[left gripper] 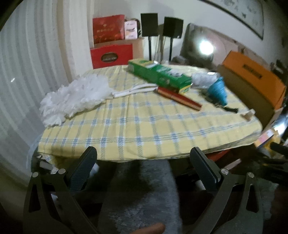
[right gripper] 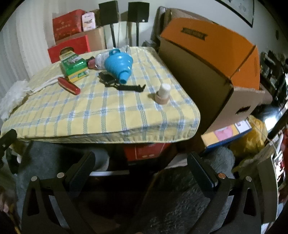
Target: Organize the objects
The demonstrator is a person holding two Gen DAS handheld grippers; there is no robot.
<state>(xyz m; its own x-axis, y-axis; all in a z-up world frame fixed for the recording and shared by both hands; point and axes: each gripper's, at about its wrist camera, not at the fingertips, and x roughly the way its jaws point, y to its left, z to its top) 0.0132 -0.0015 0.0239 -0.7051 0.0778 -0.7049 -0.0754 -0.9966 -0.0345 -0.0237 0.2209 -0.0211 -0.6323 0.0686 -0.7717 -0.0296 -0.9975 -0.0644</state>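
A table under a yellow and blue checked cloth (left gripper: 144,129) (right gripper: 100,117) carries the objects. On it lie a white fluffy duster (left gripper: 75,97) (right gripper: 12,97), a green carton (left gripper: 158,73) (right gripper: 72,64), a red flat case (left gripper: 180,98) (right gripper: 69,85), a blue collapsible funnel (left gripper: 217,90) (right gripper: 119,63), a black strap (right gripper: 124,85) and a small cream-capped bottle (right gripper: 162,95) that stands upright. My left gripper (left gripper: 144,156) is open, short of the table's near edge. My right gripper (right gripper: 141,161) is open too, below the near edge. Neither holds anything.
A large orange cardboard box (left gripper: 252,77) (right gripper: 216,59) stands against the table's right side. Red boxes (left gripper: 109,41) (right gripper: 70,36) and two black speakers on stands (left gripper: 162,27) (right gripper: 124,12) sit behind. A curtain (left gripper: 27,72) hangs at left. Grey fabric lies below the grippers.
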